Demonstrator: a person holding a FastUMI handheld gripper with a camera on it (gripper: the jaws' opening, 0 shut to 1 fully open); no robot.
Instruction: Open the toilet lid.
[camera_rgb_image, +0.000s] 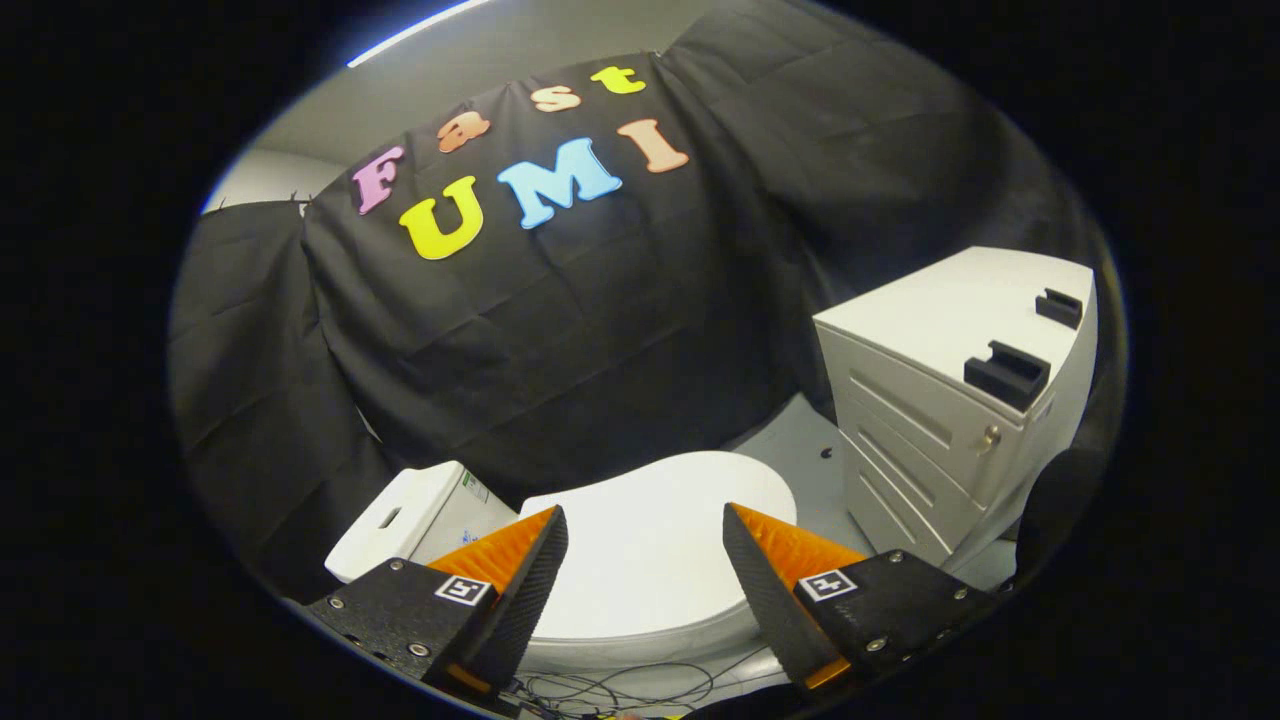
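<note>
The white toilet lid lies flat and closed over the bowl, seen from above and beyond my fingertips. The white tank with a slot in its top stands to the lid's left. My gripper hovers above the lid, open, with a wide gap and nothing between the fingers. Neither finger touches the lid. The lid's near rim curves below, between the two fingers.
A white drawer cabinet with two black brackets on top stands to the right of the toilet. Thin cables lie on the floor in front of the bowl. Black cloth wall hangs behind everything.
</note>
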